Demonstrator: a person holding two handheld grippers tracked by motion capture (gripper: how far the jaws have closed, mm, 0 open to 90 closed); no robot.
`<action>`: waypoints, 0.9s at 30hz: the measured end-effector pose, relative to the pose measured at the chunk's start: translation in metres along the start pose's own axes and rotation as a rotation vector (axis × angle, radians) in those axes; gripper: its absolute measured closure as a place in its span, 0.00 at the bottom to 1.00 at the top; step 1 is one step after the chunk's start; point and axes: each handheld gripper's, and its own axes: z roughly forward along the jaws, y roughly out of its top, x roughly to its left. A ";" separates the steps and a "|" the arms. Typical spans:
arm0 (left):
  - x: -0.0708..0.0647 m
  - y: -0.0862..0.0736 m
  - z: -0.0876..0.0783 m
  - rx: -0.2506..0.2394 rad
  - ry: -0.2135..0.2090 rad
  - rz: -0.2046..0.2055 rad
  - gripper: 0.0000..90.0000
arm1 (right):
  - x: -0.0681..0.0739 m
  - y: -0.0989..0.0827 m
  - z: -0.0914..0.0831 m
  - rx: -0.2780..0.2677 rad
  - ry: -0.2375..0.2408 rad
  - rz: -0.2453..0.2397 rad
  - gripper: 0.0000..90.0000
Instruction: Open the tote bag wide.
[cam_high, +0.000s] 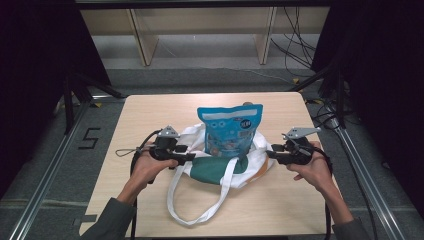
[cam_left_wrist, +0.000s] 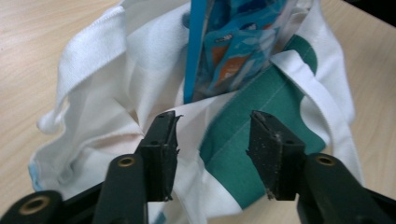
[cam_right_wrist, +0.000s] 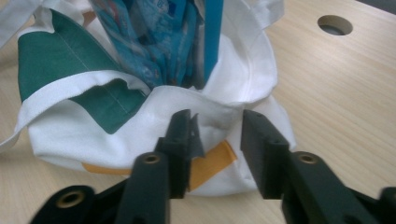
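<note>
Pouch (cam_high: 230, 131) upright in tote bag (cam_high: 218, 167), table (cam_high: 140, 116), round table hole (cam_right_wrist: 334, 24)

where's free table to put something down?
Bare wood: the far strip behind the pouch, the left side beyond the left gripper, and the near right corner beside the bag's strap loop. Crowded: the middle, where the bag sits between both grippers, right gripper included.

Wooden table (cam_high: 150, 200); tote bag (cam_high: 220, 170) atop
</note>
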 end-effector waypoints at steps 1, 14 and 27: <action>-0.003 -0.005 -0.004 -0.011 -0.010 0.001 0.52 | 0.001 -0.003 -0.002 -0.005 -0.012 0.023 0.60; -0.024 -0.033 -0.010 -0.007 0.012 -0.002 0.36 | 0.007 -0.029 -0.014 0.000 -0.011 0.098 0.46; -0.048 -0.065 -0.019 -0.038 0.044 -0.022 0.28 | 0.011 -0.051 -0.018 0.040 -0.023 0.116 0.43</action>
